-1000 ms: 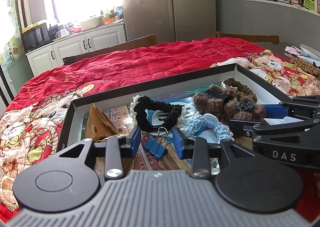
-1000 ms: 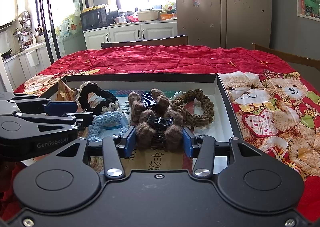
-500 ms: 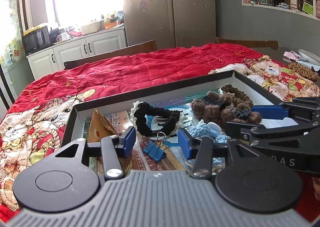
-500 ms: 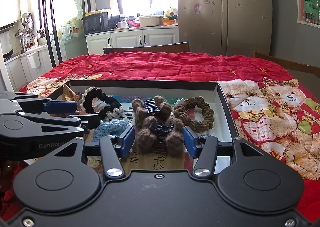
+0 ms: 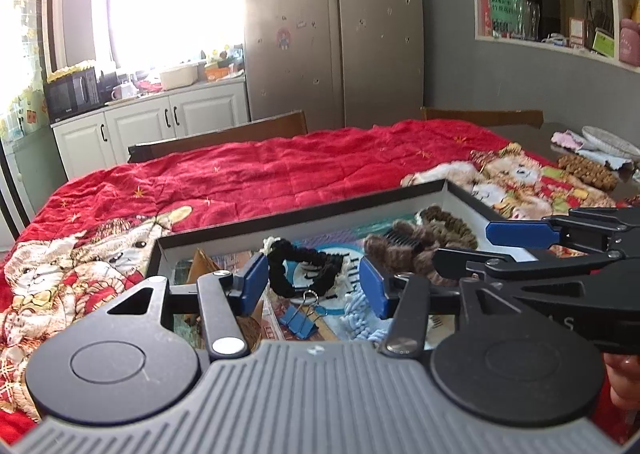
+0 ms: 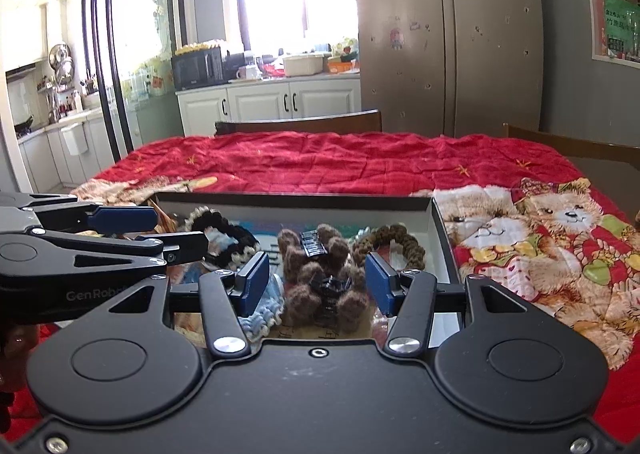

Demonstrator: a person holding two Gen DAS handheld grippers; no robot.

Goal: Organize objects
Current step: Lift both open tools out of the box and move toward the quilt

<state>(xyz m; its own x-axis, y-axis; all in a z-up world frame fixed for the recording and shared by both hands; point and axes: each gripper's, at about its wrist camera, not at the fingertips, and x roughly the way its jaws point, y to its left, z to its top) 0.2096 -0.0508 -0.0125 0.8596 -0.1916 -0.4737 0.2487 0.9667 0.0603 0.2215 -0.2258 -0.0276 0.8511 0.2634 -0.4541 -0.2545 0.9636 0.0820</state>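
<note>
A black-rimmed shallow box (image 5: 304, 215) (image 6: 296, 199) sits on the red quilt. It holds a black scrunchie (image 5: 304, 272) (image 6: 230, 232), a blue binder clip (image 5: 298, 322), a light blue scrunchie (image 5: 356, 318) (image 6: 260, 312), a brown fuzzy claw clip (image 6: 322, 278) (image 5: 408, 250) and a brown braided scrunchie (image 6: 394, 244) (image 5: 450, 223). My left gripper (image 5: 312, 288) is open and empty above the near side of the box, over the binder clip. My right gripper (image 6: 316, 284) is open and empty, its fingers either side of the brown claw clip and above it.
The red quilt with bear prints (image 6: 540, 238) covers the table. Wooden chairs (image 6: 300, 125) stand at the far edge. Another brown scrunchie (image 5: 588, 171) and cloths lie far right. A brown paper piece (image 5: 204, 264) lies in the box's left end.
Both grippers have risen and drawn back a little from the box, staying open. The objects in the box have not moved.
</note>
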